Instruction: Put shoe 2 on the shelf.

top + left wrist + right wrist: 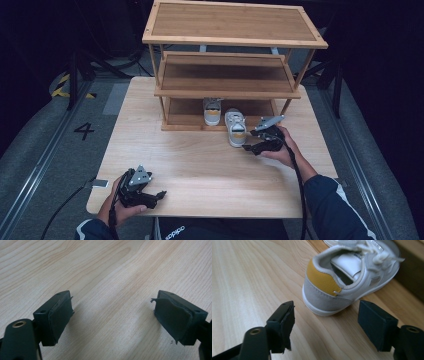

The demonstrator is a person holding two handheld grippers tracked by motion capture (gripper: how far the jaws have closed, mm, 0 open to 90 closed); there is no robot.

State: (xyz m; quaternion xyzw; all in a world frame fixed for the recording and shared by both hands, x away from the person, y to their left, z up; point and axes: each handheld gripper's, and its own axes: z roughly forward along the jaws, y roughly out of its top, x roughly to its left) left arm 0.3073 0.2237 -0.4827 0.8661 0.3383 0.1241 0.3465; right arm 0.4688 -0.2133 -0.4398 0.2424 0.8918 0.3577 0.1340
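While the person's forearms come in from the near edge of the desk [200, 170], the left gripper [159, 194] rests low at the near left corner, held in the left hand [122, 207]. In the left gripper view its two jaws stand wide apart over bare light wood, with nothing between them, and the pads [61, 315] look a little torn at the edges. A small flat object [100, 183] lies at the desk edge just beside this hand; what it is cannot be told.

Farther on, at the right of the middle, the right hand [285, 150] holds the right gripper [248, 146] close to the heel of a white shoe [235, 128]. In the right gripper view the jaws are also open, and the shoe, with a yellow heel patch [322, 280] and grey suede below it, stands on the desk just beyond them, not touched by either jaw.

This shoe has its toe at the bottom level of a three-level bamboo rack [235, 37]. A second similar shoe [212, 111] stands beside it to the left, deeper inside the bottom level. The two upper levels carry nothing.
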